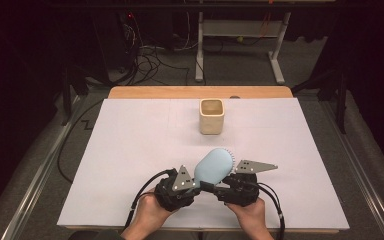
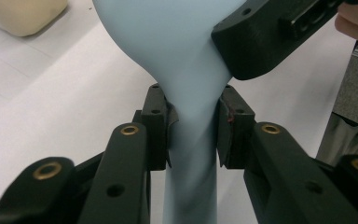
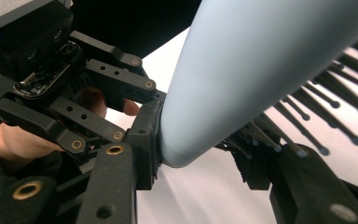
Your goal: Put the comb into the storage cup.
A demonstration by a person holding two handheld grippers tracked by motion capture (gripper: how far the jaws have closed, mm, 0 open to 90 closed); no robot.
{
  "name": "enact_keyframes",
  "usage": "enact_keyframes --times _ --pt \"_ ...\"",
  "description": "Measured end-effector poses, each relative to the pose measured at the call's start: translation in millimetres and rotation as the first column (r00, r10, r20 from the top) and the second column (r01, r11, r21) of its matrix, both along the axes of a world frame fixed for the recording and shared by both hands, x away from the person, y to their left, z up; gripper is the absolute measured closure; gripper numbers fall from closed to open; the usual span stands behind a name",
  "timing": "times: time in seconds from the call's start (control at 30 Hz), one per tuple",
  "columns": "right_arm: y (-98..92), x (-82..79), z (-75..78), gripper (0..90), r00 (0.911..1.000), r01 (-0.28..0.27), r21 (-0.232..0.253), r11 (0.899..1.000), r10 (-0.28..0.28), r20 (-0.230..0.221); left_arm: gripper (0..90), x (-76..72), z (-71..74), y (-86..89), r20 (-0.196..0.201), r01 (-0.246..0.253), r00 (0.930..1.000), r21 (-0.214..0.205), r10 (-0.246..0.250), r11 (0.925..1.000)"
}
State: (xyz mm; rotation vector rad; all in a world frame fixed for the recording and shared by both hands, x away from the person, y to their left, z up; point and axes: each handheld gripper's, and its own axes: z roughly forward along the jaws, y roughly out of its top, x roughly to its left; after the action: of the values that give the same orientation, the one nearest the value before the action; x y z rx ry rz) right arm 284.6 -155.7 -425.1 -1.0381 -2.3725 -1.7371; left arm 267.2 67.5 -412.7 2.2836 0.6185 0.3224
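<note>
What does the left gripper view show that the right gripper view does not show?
Left gripper view: the left hand-held gripper clamps the narrow neck of the blue hairbrush, and a corner of the beige cup stands on the white table.

Right gripper view: the brush's dark bristles, with the right hand-held gripper closed across the brush head's edge and bristles.

Both: the pale blue brush body, the white table and the other gripper nearby.

Pale blue hairbrush (image 1: 214, 166) with black bristles (image 3: 335, 105), cream cup (image 1: 211, 116), white table (image 1: 130, 150)
</note>
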Motion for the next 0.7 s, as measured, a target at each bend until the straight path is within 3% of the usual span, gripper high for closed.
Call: enact_keyframes --times 0.5,0.7 --pt "-2.2 0.7 2.3 58.8 1.0000 0.006 0.007 1.000 -0.006 -0.004 67.1 2.3 0.4 2.5 -0.024 0.015 0.9996 -0.021 -0.016 0.9997" --pt "-6.1 3.1 2.7 58.8 0.9998 0.010 0.011 1.000 -0.010 -0.015 61.2 2.6 0.9 3.8 -0.025 0.017 0.9995 -0.040 -0.018 0.9991"
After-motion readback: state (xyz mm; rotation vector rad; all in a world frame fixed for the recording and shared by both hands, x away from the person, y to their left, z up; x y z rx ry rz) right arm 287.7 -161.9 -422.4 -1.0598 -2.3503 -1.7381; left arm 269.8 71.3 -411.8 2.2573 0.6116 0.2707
